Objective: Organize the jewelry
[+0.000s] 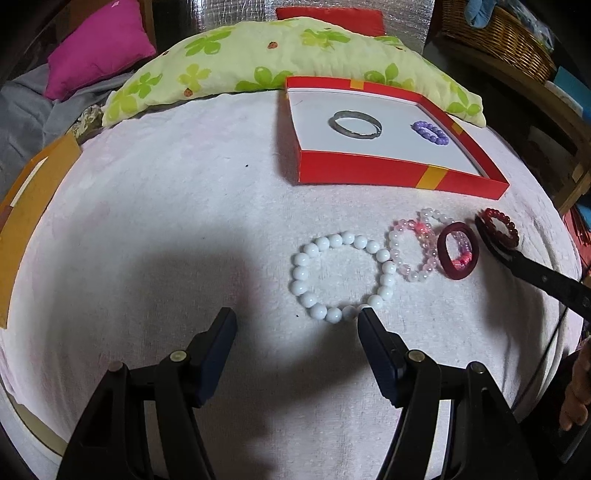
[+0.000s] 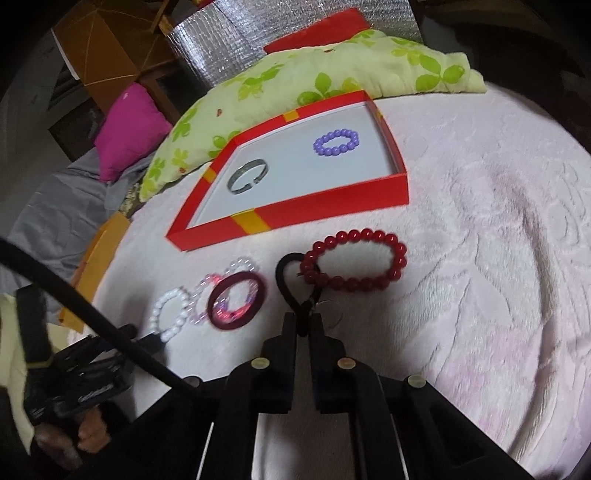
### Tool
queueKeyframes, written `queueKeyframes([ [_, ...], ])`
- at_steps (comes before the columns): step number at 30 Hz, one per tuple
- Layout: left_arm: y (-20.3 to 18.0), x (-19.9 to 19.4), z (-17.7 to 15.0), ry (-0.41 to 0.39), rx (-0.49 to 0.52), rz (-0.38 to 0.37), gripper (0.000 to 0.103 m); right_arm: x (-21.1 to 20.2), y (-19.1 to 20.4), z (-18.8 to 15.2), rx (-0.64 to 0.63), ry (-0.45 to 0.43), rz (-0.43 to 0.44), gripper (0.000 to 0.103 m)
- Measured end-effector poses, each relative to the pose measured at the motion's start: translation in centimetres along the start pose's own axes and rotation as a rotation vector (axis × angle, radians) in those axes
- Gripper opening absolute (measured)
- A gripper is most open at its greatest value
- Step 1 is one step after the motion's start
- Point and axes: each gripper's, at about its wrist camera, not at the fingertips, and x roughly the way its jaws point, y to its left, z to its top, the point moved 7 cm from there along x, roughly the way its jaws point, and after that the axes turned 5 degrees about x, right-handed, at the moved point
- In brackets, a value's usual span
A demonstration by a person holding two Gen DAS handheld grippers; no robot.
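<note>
My right gripper (image 2: 303, 320) is shut on the near end of a black elastic loop (image 2: 280, 277). The loop's far end touches a red bead bracelet (image 2: 400, 254) on the white cloth. In the left wrist view one finger (image 1: 535, 273) of that gripper reaches the same red bracelet (image 1: 511, 236). My left gripper (image 1: 295, 317) hangs open, its right fingertip beside a white bead bracelet (image 1: 299, 273). Between the two lie a pink-and-clear bead bracelet (image 1: 397, 254) and a dark red ring (image 1: 443, 266). The red box (image 1: 369, 170) holds a silver bangle (image 1: 355, 124) and a purple bead bracelet (image 1: 430, 133).
A green flowered pillow (image 1: 258, 55) lies behind the box, with a magenta cushion (image 1: 96, 44) at far left. A wicker basket (image 1: 498, 33) stands at far right. Brown cardboard (image 1: 29, 206) borders the cloth's left edge. A hand (image 1: 576, 391) shows at the right edge.
</note>
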Motion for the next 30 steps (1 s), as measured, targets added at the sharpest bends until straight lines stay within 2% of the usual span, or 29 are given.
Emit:
queueKeyframes([
  [7,-0.3,0.3,0.0,0.004,0.008,-0.007,0.073,-0.3,-0.4,-0.8,0.029,0.054,0.040,0.008],
  [11,-0.9,0.4,0.5,-0.003,0.001,-0.035,0.073,0.1,-0.9,-1.0,0.055,0.077,0.031,0.008],
  [13,-1.1,0.5,0.6,-0.005,0.000,-0.044,0.074,0.0,-1.0,-0.8,0.071,0.065,0.020,0.008],
  [17,-1.6,0.9,0.8,-0.009,0.027,-0.015,0.074,0.2,-1.0,-0.5,0.056,0.047,-0.013,0.008],
  [19,-2.0,1.0,0.9,-0.013,0.047,-0.001,0.074,0.5,-0.8,-0.4,0.047,0.041,-0.036,0.014],
  [22,-2.3,1.1,0.9,-0.018,0.074,0.002,0.073,1.0,-0.4,-0.3,0.027,0.034,-0.050,0.016],
  [24,-2.4,0.9,0.9,-0.031,0.090,-0.005,0.061,1.1,-0.3,-0.4,0.009,0.023,-0.051,0.016],
  [25,-2.7,0.8,0.9,-0.035,0.095,-0.029,0.045,1.0,-0.2,-0.4,-0.007,0.020,-0.057,0.015],
  [26,-2.7,0.8,0.9,-0.035,0.094,-0.045,0.036,1.0,-0.1,-0.4,-0.013,0.015,-0.060,0.014],
  [27,-2.8,0.7,0.9,-0.038,0.094,-0.055,0.033,0.9,-0.1,-0.4,-0.021,0.008,-0.067,0.010],
  [28,-2.8,0.6,0.9,-0.044,0.098,-0.058,0.024,0.8,0.0,-0.4,-0.029,0.005,-0.074,0.009],
  [30,-3.0,0.3,0.9,-0.063,0.112,-0.058,0.020,0.7,0.2,-0.5,-0.043,0.005,-0.073,0.009],
])
